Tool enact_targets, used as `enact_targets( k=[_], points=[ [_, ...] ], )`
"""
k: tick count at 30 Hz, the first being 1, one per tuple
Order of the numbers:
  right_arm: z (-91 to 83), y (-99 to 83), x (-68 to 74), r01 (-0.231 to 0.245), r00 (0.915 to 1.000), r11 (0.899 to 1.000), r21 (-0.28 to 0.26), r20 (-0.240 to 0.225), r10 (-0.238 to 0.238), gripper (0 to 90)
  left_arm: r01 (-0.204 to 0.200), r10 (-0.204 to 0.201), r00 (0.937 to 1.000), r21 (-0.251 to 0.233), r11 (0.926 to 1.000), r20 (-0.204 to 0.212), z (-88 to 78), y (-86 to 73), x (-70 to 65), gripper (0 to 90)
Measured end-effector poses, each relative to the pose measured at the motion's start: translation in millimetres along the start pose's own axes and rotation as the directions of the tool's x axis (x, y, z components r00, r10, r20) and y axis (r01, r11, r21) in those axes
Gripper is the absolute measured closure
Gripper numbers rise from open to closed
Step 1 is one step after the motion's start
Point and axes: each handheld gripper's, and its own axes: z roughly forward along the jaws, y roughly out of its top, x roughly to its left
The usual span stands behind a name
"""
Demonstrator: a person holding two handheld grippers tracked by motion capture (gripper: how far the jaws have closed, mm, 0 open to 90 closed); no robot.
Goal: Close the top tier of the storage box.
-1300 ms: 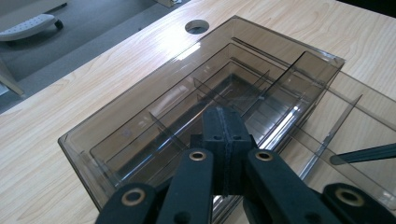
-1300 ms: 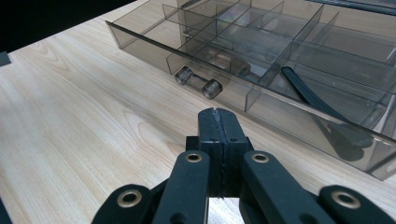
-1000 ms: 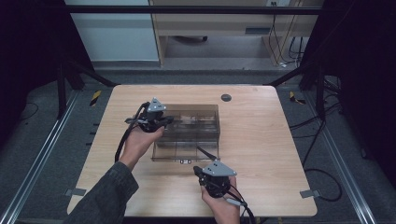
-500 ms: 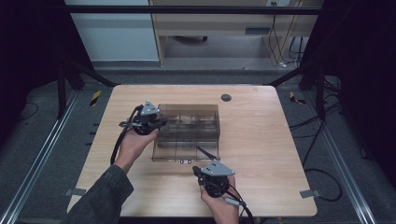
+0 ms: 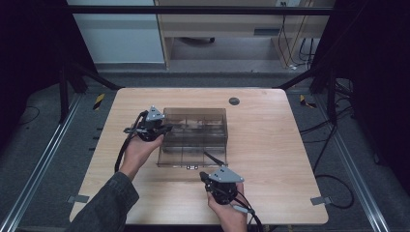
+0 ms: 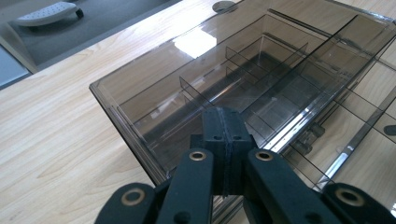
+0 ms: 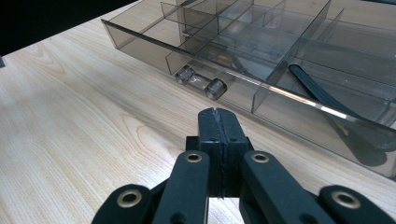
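Observation:
A smoky clear plastic organiser box [image 5: 195,119] stands at the middle of the table, its divided drawer [image 5: 189,153] pulled out toward me. The drawer's clear handle [image 7: 200,82] faces my right gripper [image 7: 217,115], which is shut and empty just in front of it, low over the wood. In the high view that right gripper [image 5: 206,176] sits near the drawer's front right. A long black item [image 7: 322,95] lies in the drawer's right compartment. My left gripper [image 6: 224,115] is shut and empty, its tips over the box's near left corner [image 6: 140,140]; the high view puts this left gripper [image 5: 166,128] against the box's left side.
The light wooden table [image 5: 270,145] has bare room to the right of the box and along the front edge. A round dark cable port [image 5: 234,101] sits near the far edge. Cables trail from both grippers toward me. Dark floor and metal rails surround the table.
My left gripper has shifted slightly left and toward me along the box's left side. The right gripper has hardly moved. Both stay shut.

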Motion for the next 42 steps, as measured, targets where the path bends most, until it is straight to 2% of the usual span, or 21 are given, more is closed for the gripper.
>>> enact_targets(
  k=[7, 16, 42],
  points=[
    [4.0, -0.8, -1.1, 0.0, 1.0, 1.0, -0.005, 0.008, 0.0, 90.0, -0.005, 0.005, 1.0, 0.015, 0.9999, 0.004, 2.3, -2.6, 0.7, 89.5],
    [8.2, -1.5, -0.9, -0.002, 0.9998, 1.0, -0.016, 0.019, 0.003, 90.0, 0.011, -0.011, 0.9999, 0.003, 0.9999, 0.007, 3.3, -2.9, -0.2, 89.5],
    [18.0, -2.4, -3.9, -0.004, 0.9991, 1.0, -0.03, 0.042, 0.005, 90.0, 0.007, -0.008, 0.9999, 0.008, 0.9999, 0.012, 2.6, -3.2, 0.2, 89.5]
  ],
)
